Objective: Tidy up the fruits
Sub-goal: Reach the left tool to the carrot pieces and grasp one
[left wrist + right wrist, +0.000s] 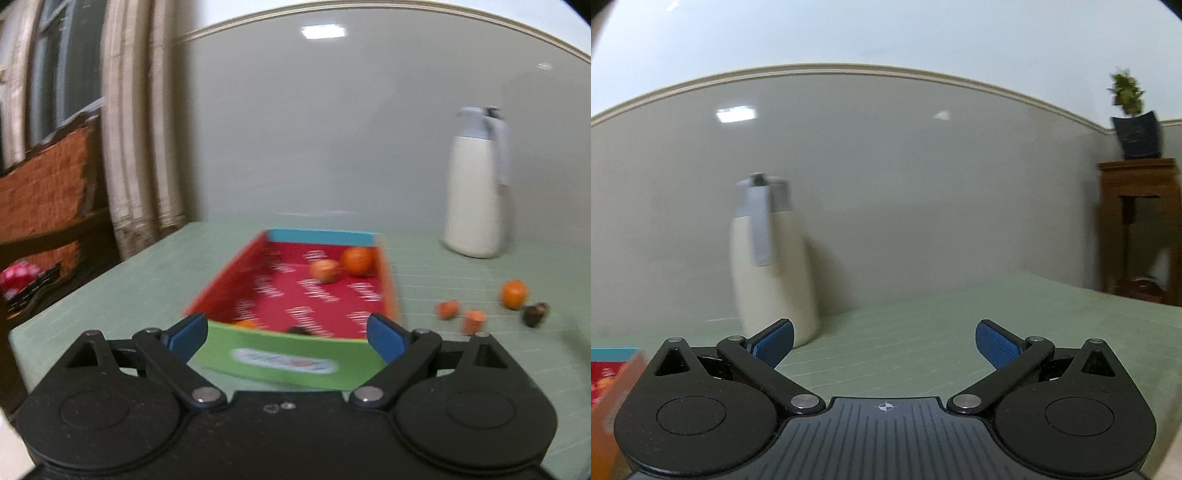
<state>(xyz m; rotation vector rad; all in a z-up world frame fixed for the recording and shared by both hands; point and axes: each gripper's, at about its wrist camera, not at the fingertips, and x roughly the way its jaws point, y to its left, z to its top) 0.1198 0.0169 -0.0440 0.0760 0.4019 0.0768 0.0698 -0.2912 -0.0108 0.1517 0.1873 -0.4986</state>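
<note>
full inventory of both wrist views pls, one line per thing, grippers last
box: one, green near wall, orange sides, blue far wall, red floor; middle of the table
fruits in box: at least two orange ones at the far end; an orange and a dark shape by the near wall, too blurred to name
fruits on table: four right of the box: one orange, two smaller orange, one dark
jug: one, cream body, grey lid and handle; by the wall
table: one, pale green striped cloth
potted plant: one, dark pot, on a wooden stand at the right
window and curtain: far left
left gripper: black, blue pads, jaws open, empty
right gripper: black, blue pads, jaws open, empty
</note>
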